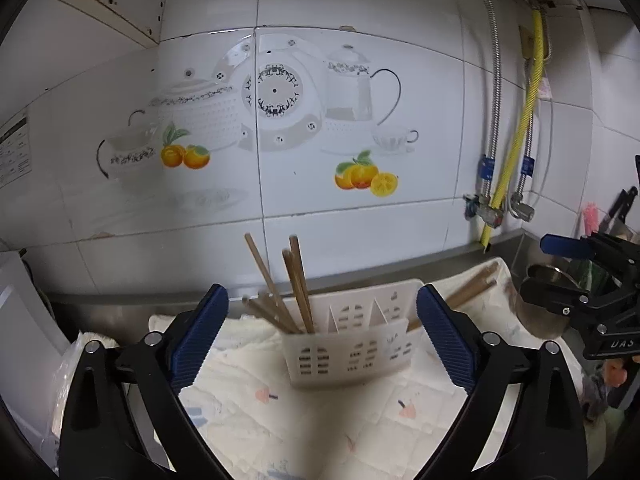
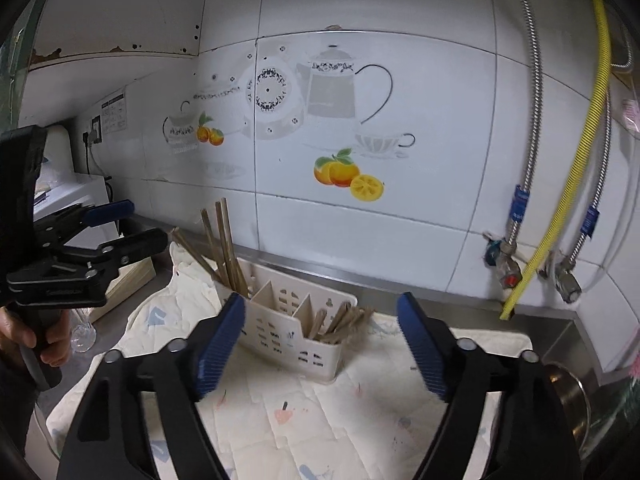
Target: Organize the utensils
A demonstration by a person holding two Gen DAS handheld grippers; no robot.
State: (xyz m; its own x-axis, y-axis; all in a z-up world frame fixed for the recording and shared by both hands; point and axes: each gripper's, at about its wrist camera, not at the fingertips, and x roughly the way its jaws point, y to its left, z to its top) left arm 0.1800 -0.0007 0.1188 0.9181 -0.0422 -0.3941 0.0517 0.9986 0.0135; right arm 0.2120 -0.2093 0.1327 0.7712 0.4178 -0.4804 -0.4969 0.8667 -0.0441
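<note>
our left tongs (image 1: 322, 336) and right tongs (image 2: 322, 344) both gape wide and empty. the white caddy (image 2: 288, 332) stands on the cloth-covered desk (image 2: 320, 420), straight ahead of both and close. chopsticks (image 1: 296, 284) lean upright in its left cell; another bundle (image 2: 340, 322) lies slanted in the right cell, nearer our right tongs.
</note>
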